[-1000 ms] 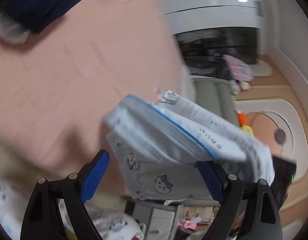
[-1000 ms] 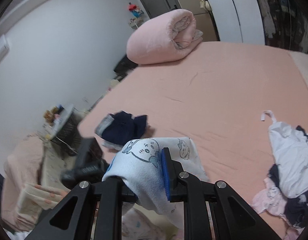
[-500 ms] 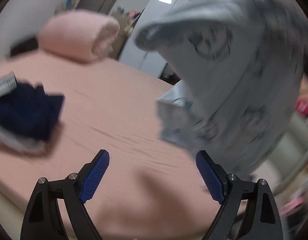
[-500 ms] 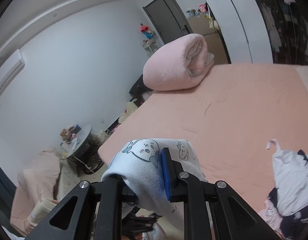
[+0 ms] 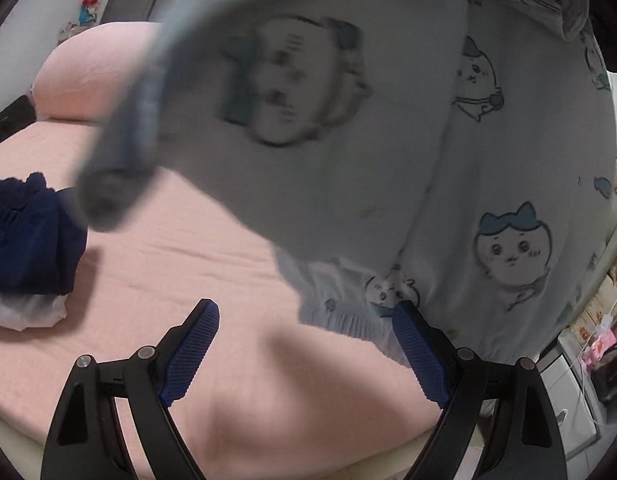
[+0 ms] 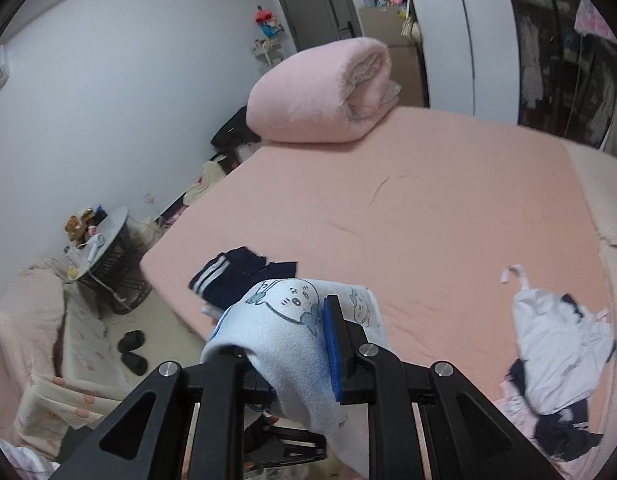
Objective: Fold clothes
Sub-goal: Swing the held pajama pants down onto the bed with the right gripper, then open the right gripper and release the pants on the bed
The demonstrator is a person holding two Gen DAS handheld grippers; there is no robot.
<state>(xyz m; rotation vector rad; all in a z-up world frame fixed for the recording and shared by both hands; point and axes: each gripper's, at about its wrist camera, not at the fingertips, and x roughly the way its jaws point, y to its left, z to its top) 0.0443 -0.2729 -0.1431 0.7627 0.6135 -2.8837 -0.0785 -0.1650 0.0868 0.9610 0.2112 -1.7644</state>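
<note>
So the right gripper (image 6: 292, 344) is clamped on the cartoon-print garment (image 5: 488, 184), which hangs up off the bed (image 6: 428, 208) near its front edge, draping just above the wide-apart, empty left gripper (image 5: 304, 354).

garment (image 5: 488, 152) pale blue, cartoon faces | bedsheet (image 6: 428, 200) pink | tongs pads (image 5: 190, 354) blue

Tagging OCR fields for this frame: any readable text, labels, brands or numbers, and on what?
None readable.
Pale blue garment: cartoon characters only; the nearest print is motion-blurred, no letters made out.
Navy clothing: white stripes, no text.
Items on the round side table and far shelf: too small to read.
</note>
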